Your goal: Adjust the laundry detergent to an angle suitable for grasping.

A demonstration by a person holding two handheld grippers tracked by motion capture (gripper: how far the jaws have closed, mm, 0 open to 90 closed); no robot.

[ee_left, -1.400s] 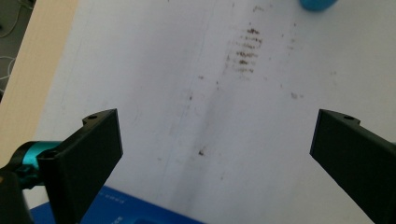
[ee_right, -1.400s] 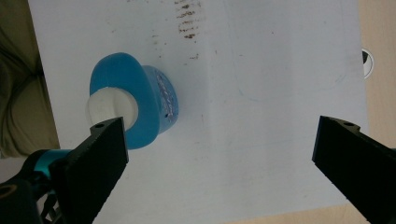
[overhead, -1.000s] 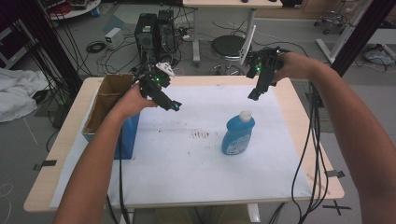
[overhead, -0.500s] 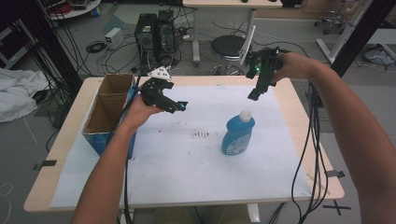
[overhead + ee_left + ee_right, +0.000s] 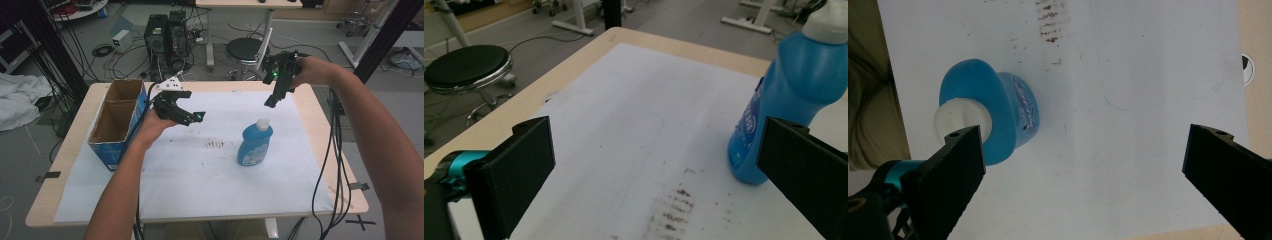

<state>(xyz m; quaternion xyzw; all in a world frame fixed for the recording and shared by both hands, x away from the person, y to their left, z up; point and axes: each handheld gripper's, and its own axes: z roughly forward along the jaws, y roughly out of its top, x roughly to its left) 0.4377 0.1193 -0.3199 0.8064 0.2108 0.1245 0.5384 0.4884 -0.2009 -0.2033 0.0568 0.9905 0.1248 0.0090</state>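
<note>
Overhead, both grippers' fingers apart — white sheet [image 5: 200, 180] stained, wooden table [image 5: 75, 165], stool [image 5: 246, 50] behind.

Both arms reach forward, the left hand-held gripper [image 5: 192, 117] and right hand-held gripper [image 5: 272, 100] raised, jaws spread.

The left tool [image 5: 192, 116] has swung right, away from the cardboard box [image 5: 117, 120] and out over the white sheet [image 5: 200, 175], nearer the blue bottle [image 5: 255, 142], its jaws spread wide and pointing toward it.
</note>
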